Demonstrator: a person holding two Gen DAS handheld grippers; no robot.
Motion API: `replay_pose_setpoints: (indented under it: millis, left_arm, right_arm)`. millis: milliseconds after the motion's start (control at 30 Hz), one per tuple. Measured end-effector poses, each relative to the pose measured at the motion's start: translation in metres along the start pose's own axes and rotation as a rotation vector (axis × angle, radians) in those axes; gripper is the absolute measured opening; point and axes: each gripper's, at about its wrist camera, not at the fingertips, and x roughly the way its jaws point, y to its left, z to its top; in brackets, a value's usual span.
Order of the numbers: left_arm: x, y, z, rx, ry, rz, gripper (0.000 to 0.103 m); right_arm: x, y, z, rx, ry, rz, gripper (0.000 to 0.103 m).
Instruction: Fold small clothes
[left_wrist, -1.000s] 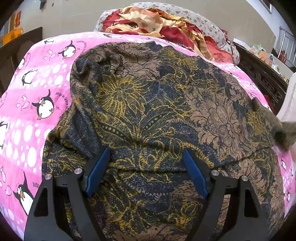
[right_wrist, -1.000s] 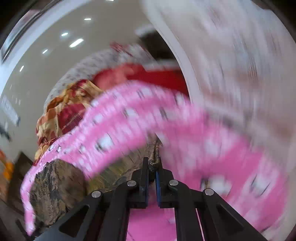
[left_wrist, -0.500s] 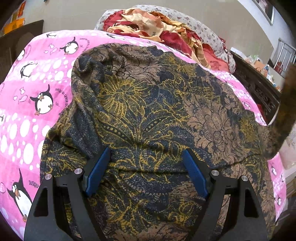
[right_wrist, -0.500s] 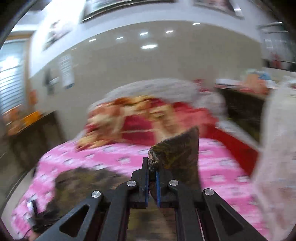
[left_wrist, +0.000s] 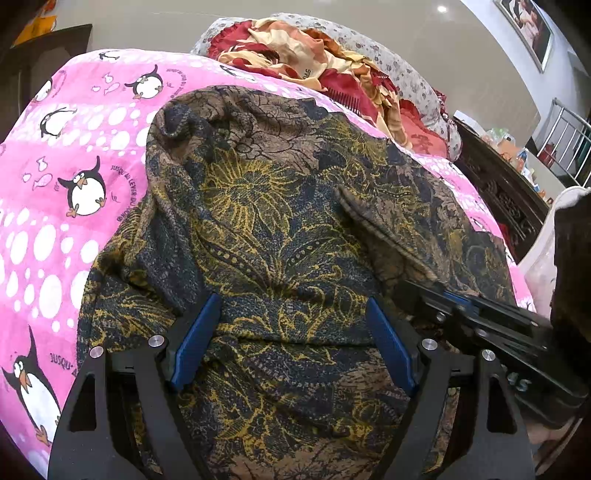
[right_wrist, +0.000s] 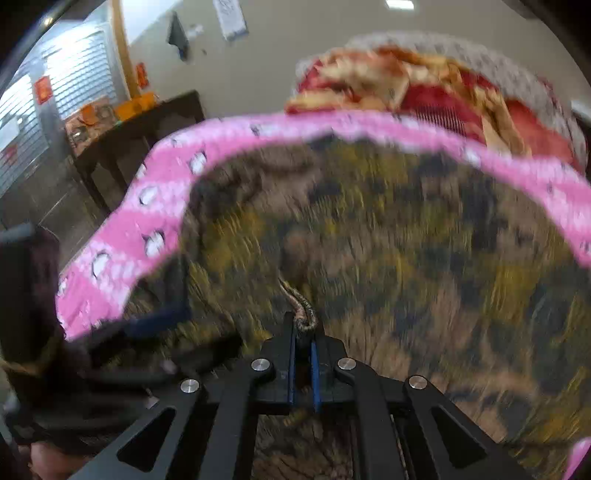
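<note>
A dark floral garment (left_wrist: 280, 229) in navy, gold and brown lies spread on the pink penguin blanket (left_wrist: 55, 206). My left gripper (left_wrist: 291, 343) is open, its blue pads resting on the garment's near part. My right gripper (right_wrist: 303, 328) is shut on a pinched edge of the garment (right_wrist: 388, 258) and holds it over the spread cloth. In the left wrist view the right gripper (left_wrist: 417, 291) comes in from the right, with the folded edge (left_wrist: 373, 225) running up from its tips. The right wrist view is blurred.
A heap of red and cream bedding (left_wrist: 317, 62) lies at the far end of the bed. Dark wooden furniture (left_wrist: 506, 199) stands at the right and a dark table (right_wrist: 129, 147) at the left. A white object (left_wrist: 543, 254) sits at the right edge.
My right gripper has swung the held garment edge from the far right side over onto the spread cloth, making a fold. My left gripper has stayed open in place.
</note>
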Motion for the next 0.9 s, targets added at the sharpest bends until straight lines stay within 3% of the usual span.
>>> replay_pose_setpoints:
  millis: [33, 133, 267, 367, 433, 533, 700, 800, 900]
  left_arm:
    - [0.000, 0.000, 0.000, 0.000, 0.000, 0.001, 0.081]
    - [0.000, 0.000, 0.000, -0.002, 0.000, -0.002, 0.081]
    - [-0.004, -0.006, 0.002, 0.026, 0.013, -0.010, 0.081]
    - [-0.012, -0.013, 0.010, 0.032, 0.018, -0.130, 0.081]
    - [-0.014, -0.021, 0.020, 0.030, 0.015, -0.172, 0.081]
    - [-0.012, -0.030, 0.038, 0.021, -0.003, -0.200, 0.081]
    - [0.042, -0.024, 0.038, -0.061, 0.209, -0.295, 0.081]
    - [0.040, -0.017, 0.036, -0.116, 0.209, -0.336, 0.081]
    - [0.040, -0.015, 0.033, -0.174, 0.253, -0.439, 0.081]
  right_arm:
    - [-0.002, -0.006, -0.004, 0.016, 0.000, 0.017, 0.010]
    - [-0.022, -0.020, -0.008, 0.076, -0.027, 0.024, 0.051]
    - [-0.062, -0.033, -0.027, 0.089, -0.056, 0.031, 0.054]
    - [-0.082, -0.037, -0.061, 0.024, 0.000, -0.061, 0.054]
    - [-0.077, -0.039, -0.092, -0.034, 0.048, -0.118, 0.056]
    - [-0.083, -0.049, -0.104, 0.024, 0.017, -0.101, 0.066]
    - [-0.074, -0.051, -0.103, 0.030, 0.040, -0.104, 0.070]
    - [-0.074, -0.052, -0.104, 0.038, 0.035, -0.094, 0.070]
    - [-0.073, -0.051, -0.104, 0.036, 0.033, -0.096, 0.070]
